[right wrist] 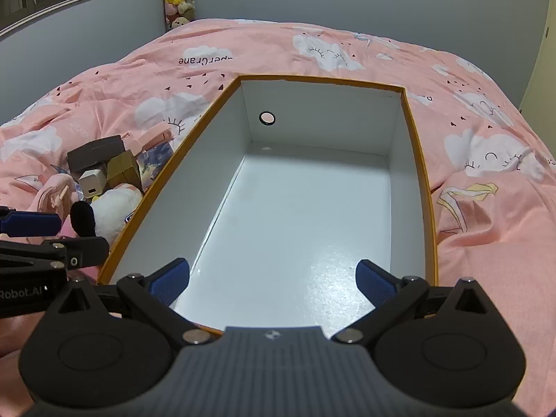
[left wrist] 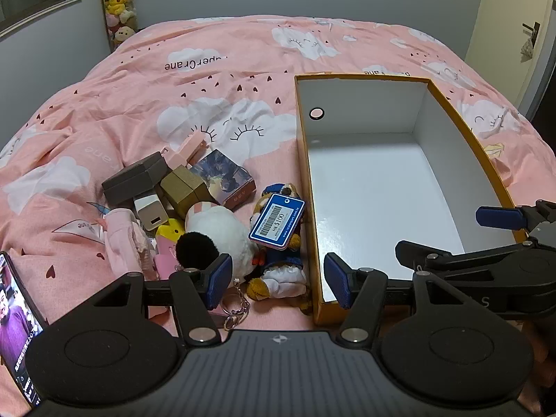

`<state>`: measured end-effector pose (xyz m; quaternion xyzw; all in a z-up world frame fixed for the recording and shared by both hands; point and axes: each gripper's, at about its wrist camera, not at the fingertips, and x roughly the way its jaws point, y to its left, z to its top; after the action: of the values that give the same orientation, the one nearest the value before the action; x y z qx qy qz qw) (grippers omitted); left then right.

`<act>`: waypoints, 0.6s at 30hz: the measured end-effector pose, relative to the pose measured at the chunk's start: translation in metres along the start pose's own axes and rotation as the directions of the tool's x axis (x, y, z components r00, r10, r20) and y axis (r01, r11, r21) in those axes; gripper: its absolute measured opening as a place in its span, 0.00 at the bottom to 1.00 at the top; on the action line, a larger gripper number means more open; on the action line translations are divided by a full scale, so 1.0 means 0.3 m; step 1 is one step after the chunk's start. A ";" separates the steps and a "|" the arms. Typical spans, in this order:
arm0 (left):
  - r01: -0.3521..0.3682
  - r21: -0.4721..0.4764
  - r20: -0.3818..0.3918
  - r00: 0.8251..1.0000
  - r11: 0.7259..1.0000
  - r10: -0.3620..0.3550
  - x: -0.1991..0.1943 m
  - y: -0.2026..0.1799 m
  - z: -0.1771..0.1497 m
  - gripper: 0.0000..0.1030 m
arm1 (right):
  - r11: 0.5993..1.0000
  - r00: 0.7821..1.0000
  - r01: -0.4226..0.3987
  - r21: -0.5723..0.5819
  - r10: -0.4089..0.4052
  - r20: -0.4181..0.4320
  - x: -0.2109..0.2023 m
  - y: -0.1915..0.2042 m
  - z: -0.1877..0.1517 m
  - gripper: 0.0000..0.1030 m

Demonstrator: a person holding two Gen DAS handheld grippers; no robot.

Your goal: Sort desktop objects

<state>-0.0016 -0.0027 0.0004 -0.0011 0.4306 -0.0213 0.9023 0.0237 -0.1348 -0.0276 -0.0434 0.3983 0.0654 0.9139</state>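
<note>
An empty box (left wrist: 365, 107) with an orange rim and white inside lies on the pink bed; the right wrist view looks straight into the box (right wrist: 323, 118). Left of it is a heap: a white plush (left wrist: 219, 229) with a black ear, a blue price card (left wrist: 278, 224), a brown doll (left wrist: 278, 274) with a key ring (left wrist: 236, 309), a white charger (left wrist: 151, 210), a gold box (left wrist: 187, 187) and a dark brown box (left wrist: 135, 180). My left gripper (left wrist: 278, 285) is open over the doll, touching nothing. My right gripper (right wrist: 272, 281) hangs wide open over the box's near end.
A phone (left wrist: 17, 326) with a lit screen lies at the near left. A pink cloth (left wrist: 121, 239) and a picture-printed box (left wrist: 226, 177) belong to the heap. Stuffed toys (left wrist: 118, 3) hang in the far corner. The pink duvet (left wrist: 243, 69) stretches beyond.
</note>
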 end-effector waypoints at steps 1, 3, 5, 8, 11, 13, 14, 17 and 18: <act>0.000 0.002 -0.001 1.000 1.000 0.000 0.002 -0.001 -0.002 0.67 | 1.000 1.000 0.000 0.001 0.000 -0.001 0.001 -0.001 -0.001 0.99; -0.001 0.006 -0.004 1.000 1.000 0.001 0.006 -0.003 -0.003 0.67 | 1.000 1.000 -0.001 0.004 0.001 -0.004 0.001 -0.003 -0.002 0.99; -0.001 0.009 -0.007 1.000 1.000 0.001 0.008 -0.006 -0.001 0.67 | 1.000 1.000 -0.002 0.006 0.002 -0.006 0.002 -0.004 -0.005 0.99; -0.002 0.013 -0.010 1.000 1.000 0.002 0.008 -0.009 0.000 0.67 | 1.000 1.000 -0.003 0.009 0.003 -0.010 0.004 -0.007 -0.006 0.99; -0.001 0.014 -0.013 1.000 1.000 0.002 0.011 -0.009 -0.002 0.67 | 1.000 1.000 -0.003 0.010 0.004 -0.013 0.005 -0.008 -0.007 0.99; -0.001 0.014 -0.014 1.000 1.000 0.001 0.011 -0.009 -0.001 0.67 | 1.000 1.000 -0.003 0.011 0.004 -0.015 0.006 -0.007 -0.007 0.99; -0.001 0.014 -0.014 1.000 1.000 0.001 0.011 -0.009 -0.001 0.67 | 1.000 1.000 -0.004 0.011 0.004 -0.015 0.007 -0.006 -0.008 0.99; 0.000 0.014 -0.014 1.000 1.000 0.001 0.011 -0.009 -0.002 0.67 | 1.000 1.000 -0.005 0.012 0.005 -0.018 0.010 -0.005 -0.008 0.99; -0.001 0.015 -0.014 1.000 1.000 0.001 0.011 -0.009 -0.002 0.67 | 1.000 1.000 -0.005 0.012 0.006 -0.019 0.010 -0.004 -0.008 0.99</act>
<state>0.0000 -0.0056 -0.0026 0.0059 0.4365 -0.0242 0.8994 0.0243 -0.1361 -0.0316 -0.0375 0.4077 0.0651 0.9100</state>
